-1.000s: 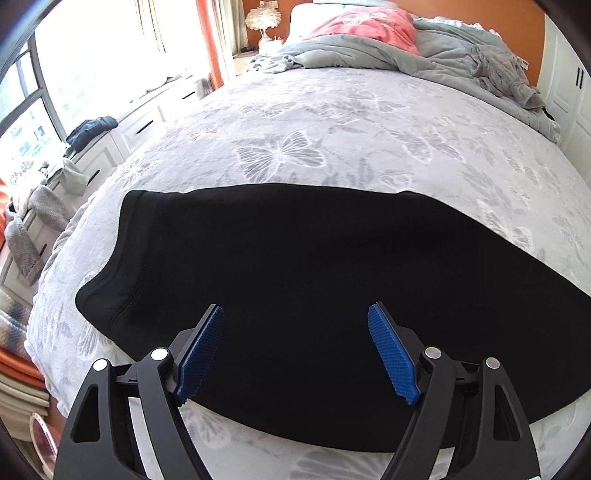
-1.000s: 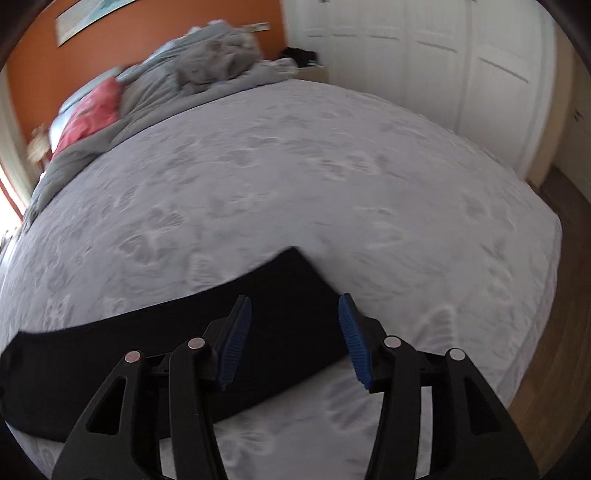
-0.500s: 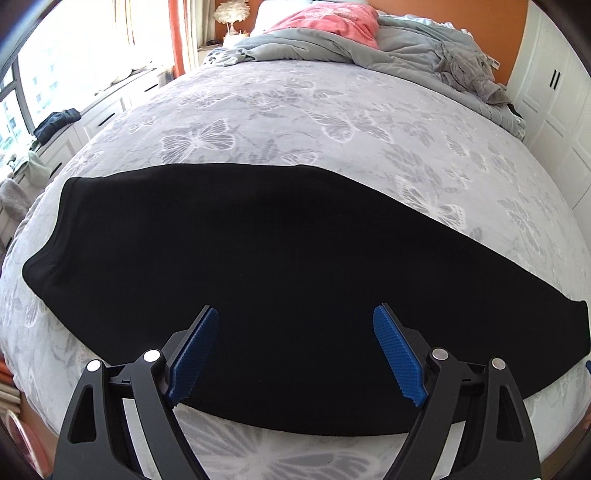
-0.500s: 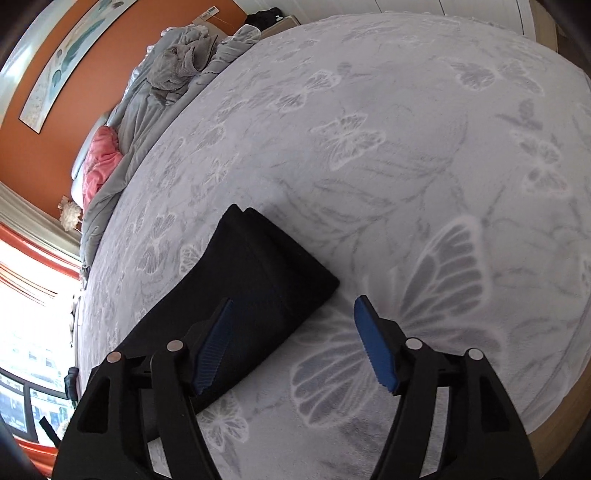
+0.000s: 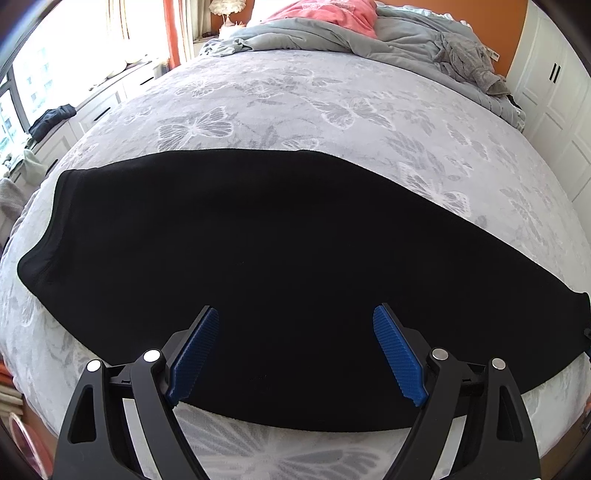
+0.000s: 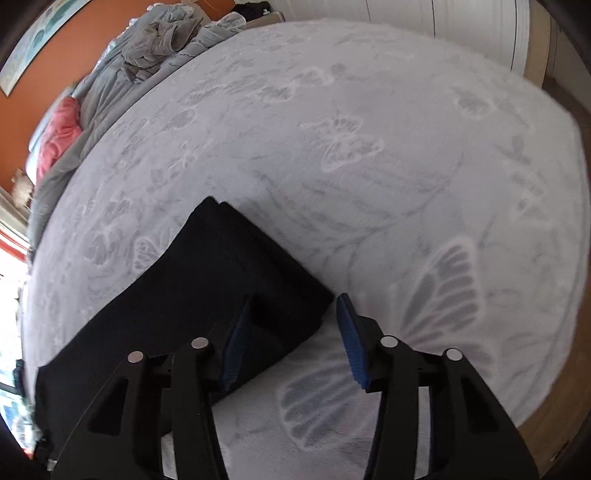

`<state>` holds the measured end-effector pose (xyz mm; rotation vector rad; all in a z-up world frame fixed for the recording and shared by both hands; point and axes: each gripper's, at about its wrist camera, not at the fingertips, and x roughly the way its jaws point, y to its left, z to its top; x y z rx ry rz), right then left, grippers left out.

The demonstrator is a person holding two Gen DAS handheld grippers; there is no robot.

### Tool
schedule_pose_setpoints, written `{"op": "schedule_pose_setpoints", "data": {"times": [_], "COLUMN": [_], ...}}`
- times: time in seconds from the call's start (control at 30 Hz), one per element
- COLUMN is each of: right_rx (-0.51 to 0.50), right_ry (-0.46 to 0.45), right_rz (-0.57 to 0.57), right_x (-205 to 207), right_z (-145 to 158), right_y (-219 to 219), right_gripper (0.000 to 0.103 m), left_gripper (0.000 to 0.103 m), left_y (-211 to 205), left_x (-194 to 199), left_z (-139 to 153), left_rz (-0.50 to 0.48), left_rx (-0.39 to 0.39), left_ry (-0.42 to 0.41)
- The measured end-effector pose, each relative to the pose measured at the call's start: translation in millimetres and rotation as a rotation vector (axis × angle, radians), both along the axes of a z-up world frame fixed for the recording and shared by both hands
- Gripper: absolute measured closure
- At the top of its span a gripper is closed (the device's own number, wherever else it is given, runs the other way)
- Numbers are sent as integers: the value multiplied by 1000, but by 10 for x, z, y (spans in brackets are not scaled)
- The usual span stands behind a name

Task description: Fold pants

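Black pants [image 5: 258,240] lie flat across the near part of the bed [image 5: 295,92], folded lengthwise, waist end to the left. My left gripper [image 5: 295,314] hovers over their middle near the front edge, open wide, with nothing gripped between its blue pads [image 5: 195,350]. In the right wrist view the hem end of the pants [image 6: 221,277] points up and to the right. My right gripper [image 6: 291,301] straddles the near hem corner and its jaws are closing. The left pad is over the cloth and the right pad over the bed [image 6: 369,147], and neither presses on the cloth.
A crumpled grey duvet [image 5: 406,40] and a pink pillow [image 5: 325,14] lie at the head of the bed. White drawers [image 5: 74,118] with clothes on top run under the window at left. White wardrobe doors [image 5: 554,92] stand at right, and wooden floor [image 6: 554,406] shows past the bed's edge.
The left gripper slid right along the pants, then held still. The right gripper sank toward the hem corner, which now lies between its jaws; they widened, then narrowed.
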<state>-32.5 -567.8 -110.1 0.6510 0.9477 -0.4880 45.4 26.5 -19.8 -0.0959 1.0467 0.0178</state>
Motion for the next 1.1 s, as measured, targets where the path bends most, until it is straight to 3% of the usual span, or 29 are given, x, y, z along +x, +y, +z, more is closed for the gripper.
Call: {"op": "schedule_pose_setpoints", "data": {"times": [0.07, 0.17, 0.23, 0.3, 0.37, 0.5, 0.53, 0.57, 0.63, 0.67, 0.73, 0.77, 0.8, 0.9, 1.0, 1.1], "right_rx": [-45, -17, -8, -28, -47, -201, -252, -238, -112, -90, -119, -138, -145, -48, 150, 245], "right_ry": [-31, -66, -59, -28, -47, -263, -227, -151, -1, 30, 13, -11, -51, -82, -98, -108], "right_rz": [0, 46, 91, 126, 140, 94, 97, 104, 115, 128, 127, 98, 77, 29, -6, -2], "right_x": [-93, -132, -63, 40, 107, -66, -23, 77, 213, 230, 195, 131, 48, -144, -233, -180], "right_z": [138, 133, 48, -6, 57, 756, 726, 538, 2, -135, 22, 125, 218, 254, 14, -170], "right_y": [5, 35, 110, 183, 251, 298, 284, 224, 93, 75, 86, 85, 71, -42, -167, -173], "right_gripper": [50, 50, 62, 88, 91, 92, 92, 91, 90, 89, 73, 55, 45, 43, 42, 38], "left_gripper": [20, 20, 20, 20, 20, 20, 20, 20, 20, 20, 20, 20, 20, 20, 20, 20], "left_y": [81, 193, 216, 205, 166, 102, 89, 71, 30, 13, -15, -20, -21, -34, -74, -136], "left_x": [-8, -13, -13, -15, -14, -6, -7, -3, 19, 24, 25, 20, 17, 2, -8, -18], "left_z": [6, 7, 8, 18, 32, 63, 63, 56, 23, 2, -30, -34, -33, -23, -11, -4], "left_rz": [15, 37, 45, 44, 43, 41, 43, 41, 26, 17, 6, 2, -2, -9, -20, -35], "left_rx": [-15, -50, -55, -54, -51, -35, -28, -22, -14, -9, 0, 1, 0, -2, -5, 4], "left_ry": [7, 16, 16, 13, 5, -21, -27, -29, -16, -7, 4, 6, 7, 1, -6, -12]}}
